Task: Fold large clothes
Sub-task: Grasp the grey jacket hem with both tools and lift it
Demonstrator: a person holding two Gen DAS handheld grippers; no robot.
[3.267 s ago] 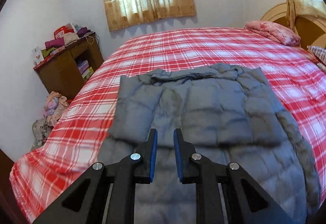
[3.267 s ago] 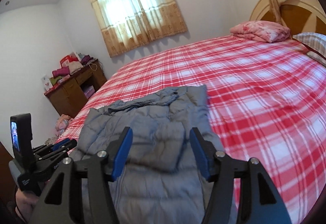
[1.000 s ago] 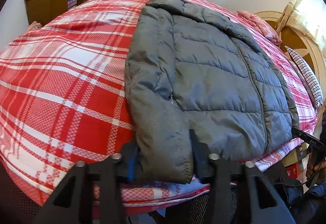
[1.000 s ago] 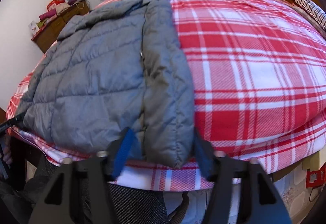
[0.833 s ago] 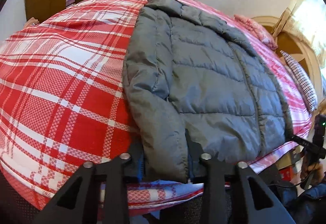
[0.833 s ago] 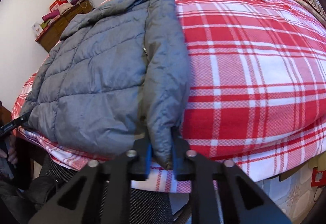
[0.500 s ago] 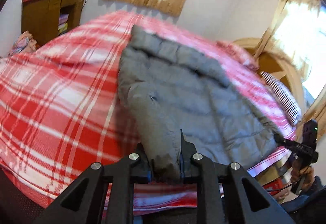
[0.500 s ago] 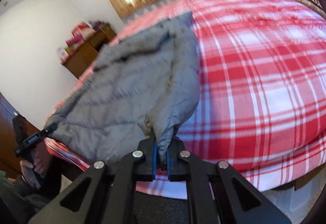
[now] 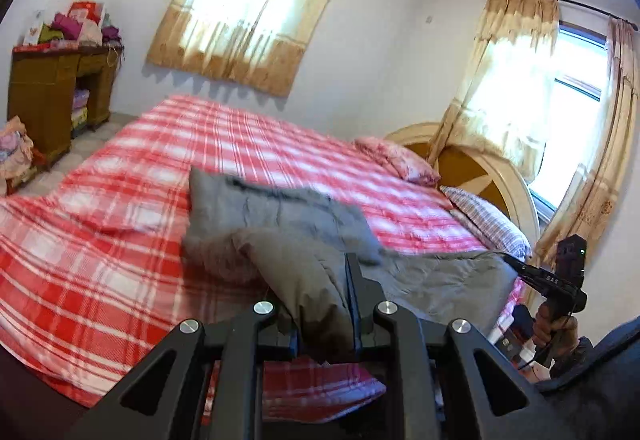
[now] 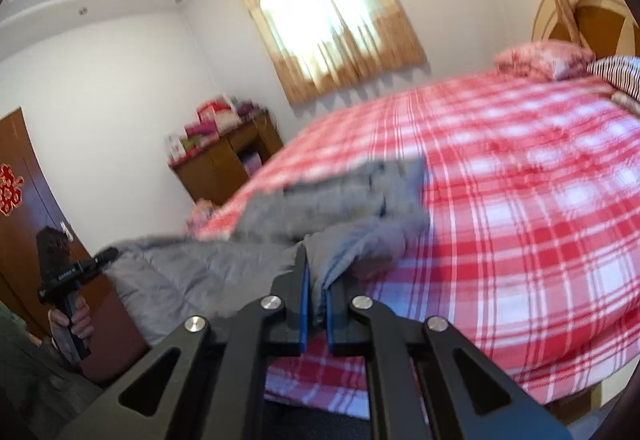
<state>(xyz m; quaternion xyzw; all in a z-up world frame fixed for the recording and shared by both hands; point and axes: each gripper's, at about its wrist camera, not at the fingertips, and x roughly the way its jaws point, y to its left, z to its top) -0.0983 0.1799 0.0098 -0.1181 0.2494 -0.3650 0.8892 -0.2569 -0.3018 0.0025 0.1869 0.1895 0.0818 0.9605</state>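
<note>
A grey quilted jacket (image 9: 280, 224) lies on the red plaid bed (image 9: 120, 240), its near hem lifted off the sheet. My left gripper (image 9: 320, 304) is shut on the hem's left corner, with grey fabric bulging between the pads. In the right wrist view the same jacket (image 10: 280, 240) sags from the raised hem toward the collar, and my right gripper (image 10: 314, 300) is shut on the hem's right corner. The right gripper (image 9: 560, 280) shows at the right edge of the left wrist view, and the left gripper (image 10: 68, 272) at the left edge of the right wrist view. Both views are blurred.
A pink pillow (image 9: 396, 159) and a striped pillow (image 9: 488, 220) lie by the wooden headboard (image 9: 480, 171). A brown cabinet (image 9: 48, 95) piled with clothes stands by the far wall, under a curtained window (image 9: 248, 15). A brown door (image 10: 16, 207) is at the left.
Both grippers shut on the jacket's near hem corners and rose, lifting the hem off the bed. The views tilted up from the bed edge toward the windows.
</note>
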